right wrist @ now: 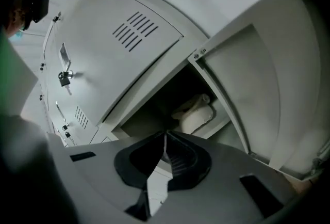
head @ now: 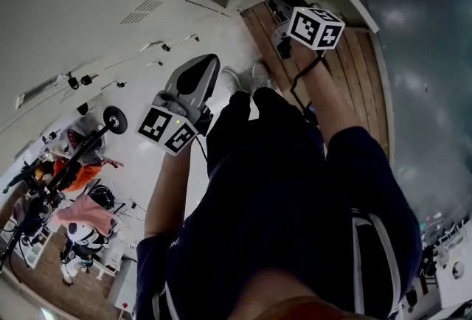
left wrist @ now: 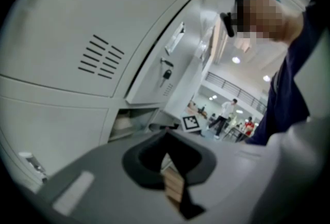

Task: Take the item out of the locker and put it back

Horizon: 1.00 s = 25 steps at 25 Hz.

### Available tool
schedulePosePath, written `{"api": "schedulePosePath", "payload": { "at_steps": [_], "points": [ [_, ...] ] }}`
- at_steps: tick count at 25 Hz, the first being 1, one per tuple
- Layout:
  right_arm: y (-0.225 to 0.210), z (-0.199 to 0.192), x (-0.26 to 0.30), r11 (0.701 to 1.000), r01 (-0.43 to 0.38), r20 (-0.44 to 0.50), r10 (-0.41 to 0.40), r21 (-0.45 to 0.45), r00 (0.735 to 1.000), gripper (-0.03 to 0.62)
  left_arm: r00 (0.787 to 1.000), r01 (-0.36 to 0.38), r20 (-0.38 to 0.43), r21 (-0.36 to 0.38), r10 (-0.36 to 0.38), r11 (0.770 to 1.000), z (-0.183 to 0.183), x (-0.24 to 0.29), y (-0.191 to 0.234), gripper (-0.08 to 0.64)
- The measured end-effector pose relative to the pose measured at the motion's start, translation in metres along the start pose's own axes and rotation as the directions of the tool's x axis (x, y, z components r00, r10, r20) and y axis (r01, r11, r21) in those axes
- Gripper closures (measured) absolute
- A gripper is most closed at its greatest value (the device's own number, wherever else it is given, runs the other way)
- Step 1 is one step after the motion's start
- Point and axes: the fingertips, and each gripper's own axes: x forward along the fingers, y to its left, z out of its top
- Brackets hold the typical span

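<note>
Inside the open locker compartment (right wrist: 154,107) lies the item, a white rolled bundle (right wrist: 198,112), on the compartment's floor with nothing touching it; locker door (right wrist: 247,83) swung wide at its right; right gripper (right wrist: 165,134) aimed at the opening, jaws pressed together, nothing between them; left gripper (left wrist: 166,135) off beside the closed lockers, jaws also together and empty; progress, judged: door open, bundle in place; can't tell whether the take-out is not yet begun or the return is already made.
</note>
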Motion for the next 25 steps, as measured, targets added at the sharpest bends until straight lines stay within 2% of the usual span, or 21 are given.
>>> {"api": "schedulePosePath", "payload": {
  "at_steps": [6,14,19,25],
  "points": [
    [-0.019,-0.009,0.039,0.999,0.005,0.019,-0.006,0.043,1.000,0.583,0.999,0.000,-0.045,0.005,0.000,1.000,-0.007,-0.001,0.014,0.557],
    [-0.050,-0.016,0.076,0.989,0.021,0.079,-0.033,0.145,0.996,0.583,0.994,0.031,-0.108,0.027,-0.028,0.999,-0.016,0.006,0.020,0.557],
    [-0.067,-0.013,0.093,0.981,0.022,0.124,-0.047,0.195,0.991,0.581,0.992,0.053,-0.115,0.052,-0.047,0.997,-0.019,0.023,0.027,0.557],
    [-0.082,-0.018,0.108,0.970,-0.017,0.161,-0.023,0.244,0.987,0.540,0.992,0.065,-0.111,0.084,-0.055,0.994,-0.035,0.052,0.042,0.557]
  ]
}}
